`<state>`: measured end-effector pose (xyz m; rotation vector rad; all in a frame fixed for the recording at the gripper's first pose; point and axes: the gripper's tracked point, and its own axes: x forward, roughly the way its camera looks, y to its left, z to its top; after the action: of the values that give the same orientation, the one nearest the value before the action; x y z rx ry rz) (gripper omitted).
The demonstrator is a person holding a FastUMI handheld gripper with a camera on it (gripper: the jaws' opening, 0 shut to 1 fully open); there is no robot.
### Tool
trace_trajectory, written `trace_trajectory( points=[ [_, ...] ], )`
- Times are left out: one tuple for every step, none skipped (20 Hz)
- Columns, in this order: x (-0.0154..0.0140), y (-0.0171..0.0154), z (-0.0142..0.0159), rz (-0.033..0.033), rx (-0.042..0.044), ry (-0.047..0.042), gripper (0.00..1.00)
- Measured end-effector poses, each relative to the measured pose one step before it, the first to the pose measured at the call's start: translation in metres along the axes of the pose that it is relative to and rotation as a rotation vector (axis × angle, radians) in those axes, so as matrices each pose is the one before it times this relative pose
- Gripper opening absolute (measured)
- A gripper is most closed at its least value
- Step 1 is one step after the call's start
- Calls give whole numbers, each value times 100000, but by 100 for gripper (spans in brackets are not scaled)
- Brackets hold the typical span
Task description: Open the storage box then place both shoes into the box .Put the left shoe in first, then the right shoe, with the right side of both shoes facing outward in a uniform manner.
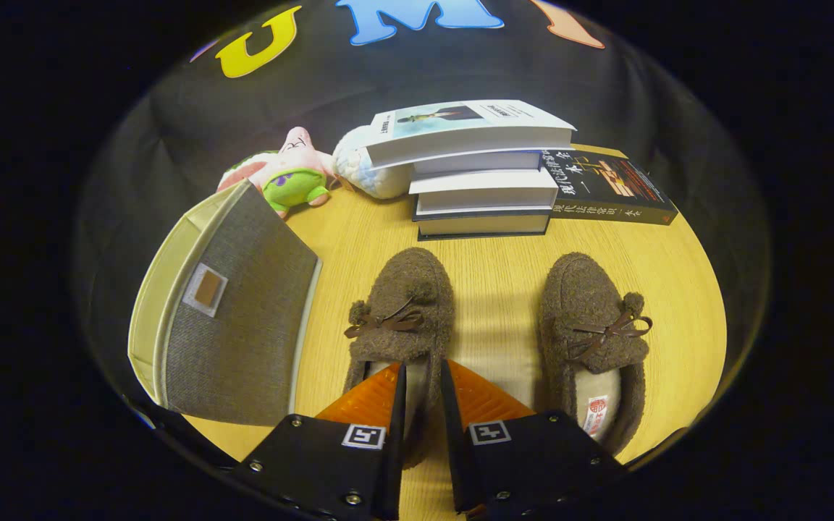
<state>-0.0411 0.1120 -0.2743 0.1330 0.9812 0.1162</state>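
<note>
a light wooden surface [504, 268] sits in front of a black cloth wall. on it, side by side with toes pointing away from the camera, lie two fuzzy brown slippers with small bows and pompoms. the left shoe [406, 304] lies just ahead of the hand-held gripper [423, 376], and its heel opening runs down between the two fingers. the fingers stand close together with a narrow gap, and the right wall of the slipper's heel appears to sit in that gap; whether both fingers actually press on it cannot be told. the right shoe [594, 325] lies apart to the right of the fingers, untouched, with a small label showing on its pale insole.

to the left of the left shoe stands the storage box [243, 325], a grey fabric box with a cream lining and a small square patch on the grey face turned toward the shoes; it is tipped at an angle.

beyond the shoes is a stack of books [482, 174], with a dark-covered book [609, 188] lying flat just to its right. left of the stack, near the wall, lie a pink and green plush toy [283, 174] and a pale knitted plush [370, 170] that touches the stack.
</note>
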Motion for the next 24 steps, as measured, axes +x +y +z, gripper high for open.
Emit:
trace_trajectory(
  points=[
    [767, -168, -147, -771, 293, 2271, 28],
    [778, -219, -396, -1063, 200, 3245, 28],
    [753, -94, -63, -238, 735, 1962, 28],
    [513, -56, 57, -514, 792, 1271, 28],
    [370, -176, 66, -268, 1126, 1179, 28],
    [544, 39, -79, 281, 1160, 180, 27],
    [-412, -44, 160, -140, 1349, -149, 16],
    [-45, 69, -69, 525, 944, 643, 7],
    [-153, -7, -65, 234, 799, 608, 5],
    [-113, 146, 18, 1265, -18, 388, 5],
    [-201, 29, -282, 569, 390, 1471, 0],
    [-401, 130, 69, 568, 1952, 674, 0],
    [-561, 188, 83, 828, 2309, 199, 0],
    [-661, 316, 215, 1330, 2356, -197, 0],
    [-709, 486, 131, 2229, 2738, -91, 0],
    [-778, 560, 139, 2440, 3232, 513, 0],
    [-800, 426, 212, 1494, 2709, 220, 0],
    [-854, 356, 290, 860, 1003, -448, 0],
    [-971, 397, 335, 665, 184, -1051, 0],
    [-973, 559, 459, 1538, 948, -1159, 0],
    [-1146, 1060, 445, 3361, 2598, -1667, 0],
    [-1066, 1175, 541, 3527, 2268, -1360, 0],
    [-984, 988, 583, 1924, 562, -994, 0],
    [-984, 754, 510, 840, -714, -992, 0]
  ],
)
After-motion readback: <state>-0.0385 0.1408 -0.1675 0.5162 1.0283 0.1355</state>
